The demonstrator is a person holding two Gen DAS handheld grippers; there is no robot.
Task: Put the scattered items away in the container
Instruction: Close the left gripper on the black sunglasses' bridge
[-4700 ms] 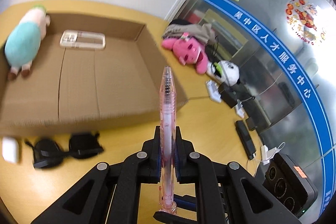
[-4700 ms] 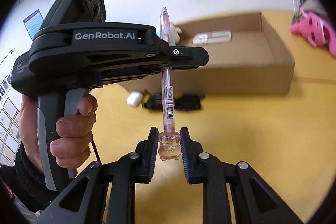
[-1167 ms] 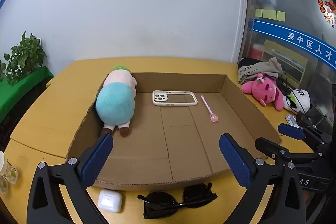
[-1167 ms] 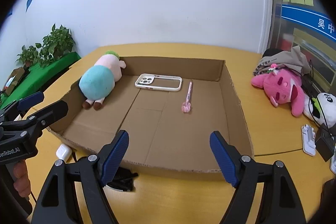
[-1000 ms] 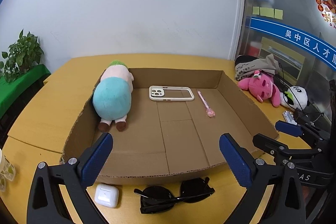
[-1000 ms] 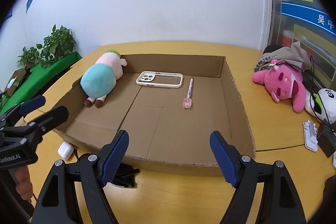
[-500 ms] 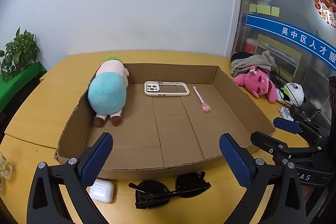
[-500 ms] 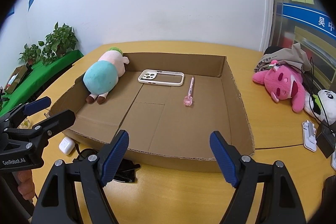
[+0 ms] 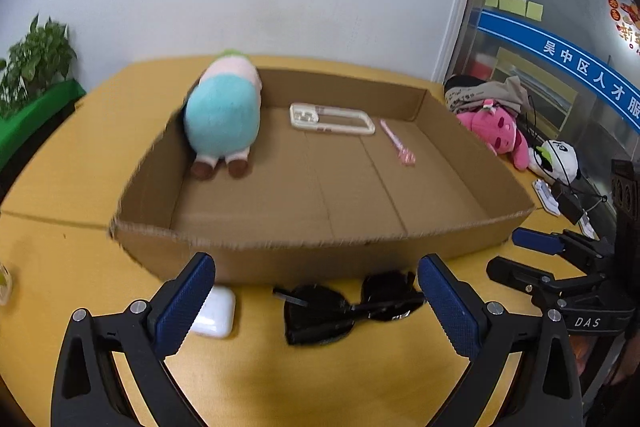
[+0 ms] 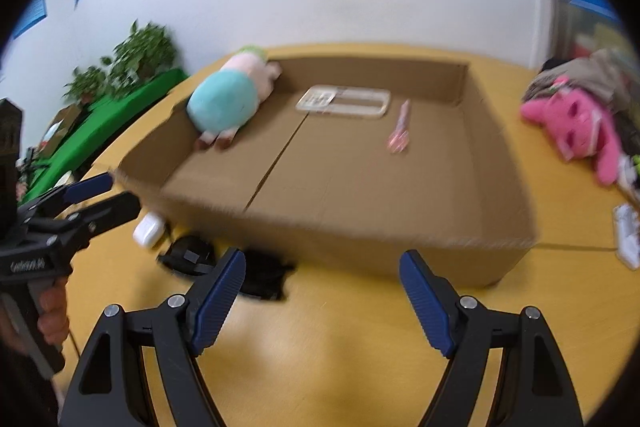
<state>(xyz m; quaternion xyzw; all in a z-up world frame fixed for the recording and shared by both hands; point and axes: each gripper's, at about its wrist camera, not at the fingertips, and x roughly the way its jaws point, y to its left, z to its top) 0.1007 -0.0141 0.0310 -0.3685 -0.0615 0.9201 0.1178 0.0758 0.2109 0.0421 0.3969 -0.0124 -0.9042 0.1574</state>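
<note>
The black sunglasses [image 9: 352,307] lie on the bench [image 9: 60,267] just outside the near wall of the cardboard box [image 9: 320,255], long axis crosswise, directly ahead of the left gripper [image 9: 316,307], whose jaws stand wide and empty. The right gripper [image 10: 322,295], jaws likewise wide, has them off to its left, so the left appears better placed. A white earbud case [image 9: 214,311] sits beside them. Legible writing: "DAS" on the right tool; Chinese characters on the blue band.
</note>
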